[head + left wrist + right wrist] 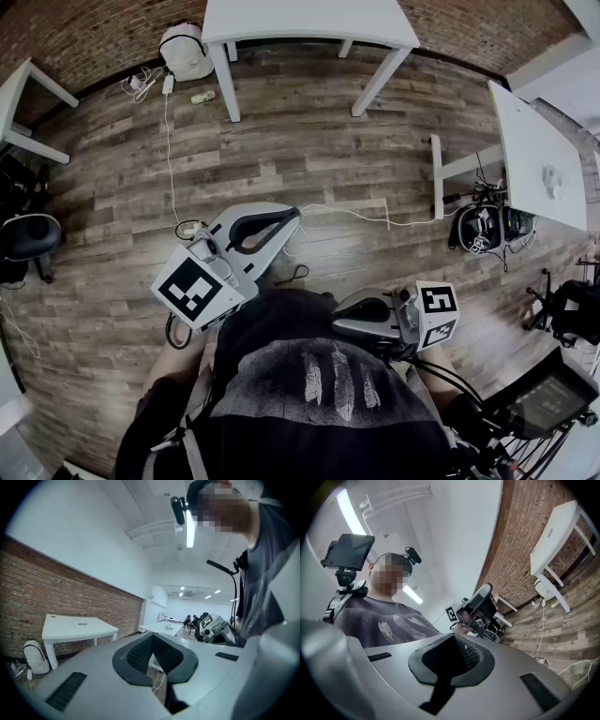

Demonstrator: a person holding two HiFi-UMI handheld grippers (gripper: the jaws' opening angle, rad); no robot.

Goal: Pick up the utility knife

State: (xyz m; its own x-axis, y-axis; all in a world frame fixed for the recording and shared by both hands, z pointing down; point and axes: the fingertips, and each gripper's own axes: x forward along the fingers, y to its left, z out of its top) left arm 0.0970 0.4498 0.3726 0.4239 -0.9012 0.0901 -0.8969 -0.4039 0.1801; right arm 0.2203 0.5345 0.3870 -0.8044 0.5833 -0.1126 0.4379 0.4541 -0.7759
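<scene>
Being held in front of the person's body, the left gripper (286,217) is being shown with its fingers (133,657) pressed together at the tips. Nothing is being gripped or touched by them (only floor and a bit of white cable (159,683) are being seen through the gap behind the tips). The right gripper (337,319) is also being held closed, its fingers (472,654) meeting at the tips with nothing between them. It is being pointed across the body toward the left gripper, and the two are being held apart above a wooden floor (328,159).

The utility knife is not being made out in any view. A small pale item (202,97) is lying on the floor beside a white backpack (185,52), near a leg of a white table (309,21), but it is too small to be identified.

As for print, black-and-white square markers are being carried on the left gripper's cube (192,291) and the right gripper's cube (437,314). Three pale feathers (339,380) are being displayed on the dark shirt, and no words are being made out.
</scene>
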